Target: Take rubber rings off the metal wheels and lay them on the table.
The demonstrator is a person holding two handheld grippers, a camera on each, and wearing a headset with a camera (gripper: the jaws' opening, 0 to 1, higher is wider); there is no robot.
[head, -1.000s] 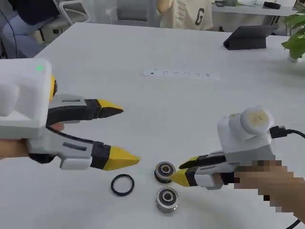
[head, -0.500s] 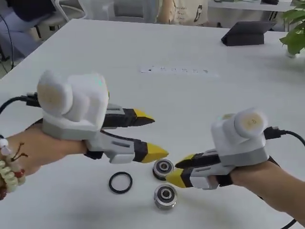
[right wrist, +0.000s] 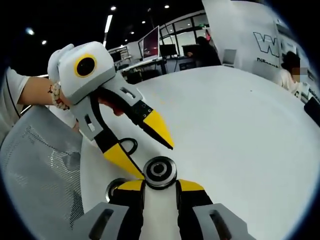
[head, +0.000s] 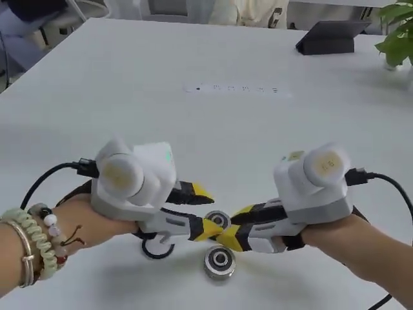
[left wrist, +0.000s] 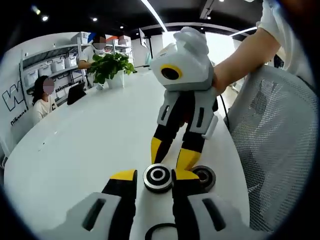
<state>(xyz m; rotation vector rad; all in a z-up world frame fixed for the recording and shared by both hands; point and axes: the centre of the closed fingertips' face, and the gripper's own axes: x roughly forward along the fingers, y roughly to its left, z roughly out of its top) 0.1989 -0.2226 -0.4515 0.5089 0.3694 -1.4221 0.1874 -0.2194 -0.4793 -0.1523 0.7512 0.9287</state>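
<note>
— White table (head: 129, 97), running back to a power strip (head: 235, 89), a dark tablet case (head: 332, 37) and a potted plant (head: 397, 35). Where are the wheels?

— One metal wheel (head: 218, 219) lies near the front edge, right between the two tools. The second wheel (head: 220, 261) lies just nearer the person, apart from both tools.

— And the tongs?

— The right gripper (right wrist: 160, 185) has its yellow tips pressed against either side of the first wheel, clamped on it, as its own view shows. The left gripper (left wrist: 155, 176) faces it from the opposite side. Its jaws stand apart and straddle the same wheel, with one tip at the wheel's edge and the other just off it.

— Any ring on the table?

— One black rubber ring (right wrist: 128, 140) lies flat beside the left gripper; in the head view that gripper partly hides it. The clamped wheel has a dark band round its rim.

— Anything on the arms?

— Beaded bracelets (head: 29, 239) on the left wrist, and a black cable (head: 387, 184) trailing from the right gripper.
</note>
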